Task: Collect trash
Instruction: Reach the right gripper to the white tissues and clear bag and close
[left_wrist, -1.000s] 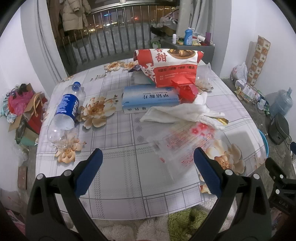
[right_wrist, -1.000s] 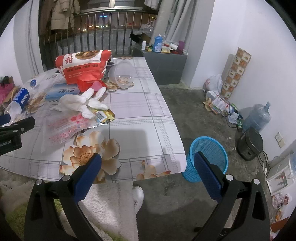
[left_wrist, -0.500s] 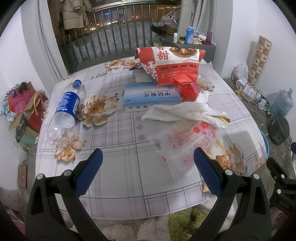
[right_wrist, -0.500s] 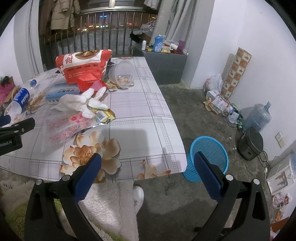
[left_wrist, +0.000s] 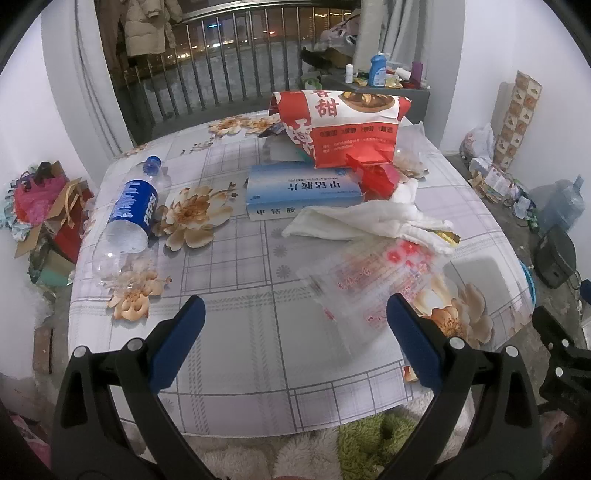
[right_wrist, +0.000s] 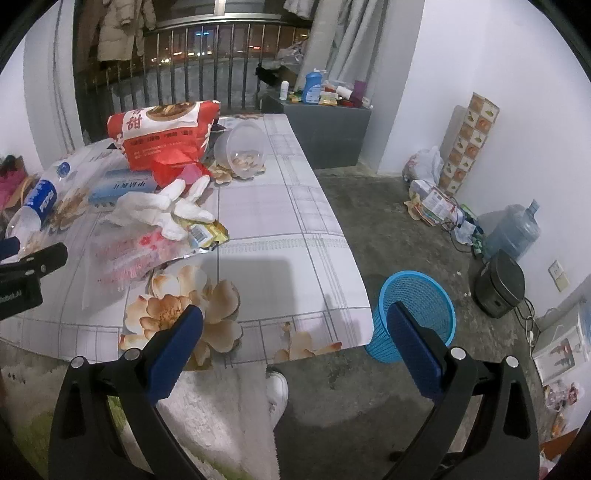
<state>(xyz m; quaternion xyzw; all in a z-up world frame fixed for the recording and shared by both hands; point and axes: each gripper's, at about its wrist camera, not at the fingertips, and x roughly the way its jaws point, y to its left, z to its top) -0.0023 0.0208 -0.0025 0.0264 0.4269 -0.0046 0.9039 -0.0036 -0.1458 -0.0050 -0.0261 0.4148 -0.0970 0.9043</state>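
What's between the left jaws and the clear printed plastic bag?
Nothing visible. The left gripper is open, and only bare tablecloth separates it from the clear red-printed plastic bag. A white cloth glove overlaps the bag's far edge.

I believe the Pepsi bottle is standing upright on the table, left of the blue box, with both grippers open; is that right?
Not quite: the Pepsi bottle is lying on its side, as the left wrist view shows. It is left of the blue box, and the left gripper and right gripper are open.
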